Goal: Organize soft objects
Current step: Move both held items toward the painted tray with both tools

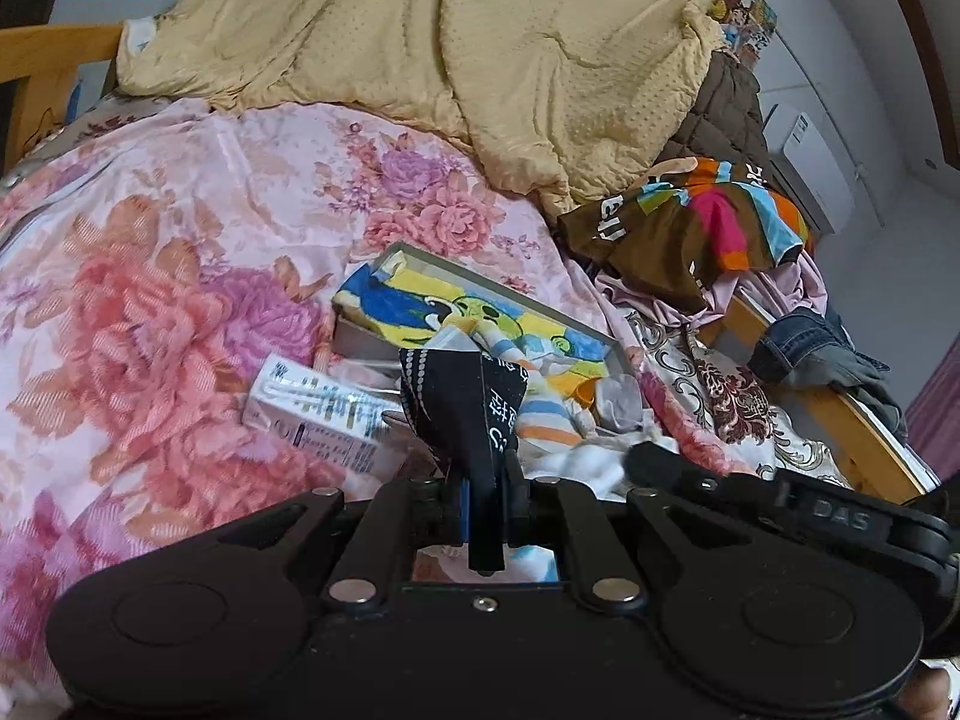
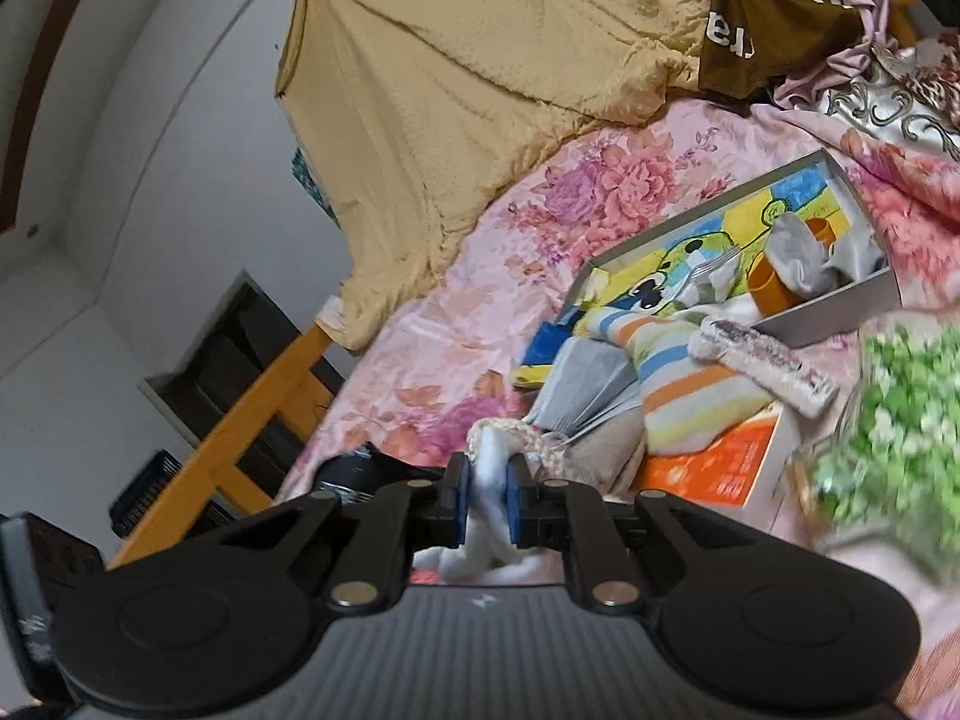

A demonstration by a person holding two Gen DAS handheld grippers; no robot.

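On the left wrist view, my left gripper is clamped tight on a black sock above the box. Right view: right gripper pinches a white sock. Mid-sort, I reckon; next, drop both in the box.

L hand-held gripper: jaws clamped tight on black fabric, angled slightly down. R hand-held gripper: jaws pinched on white fabric, rolled sideways, tilted slightly down.
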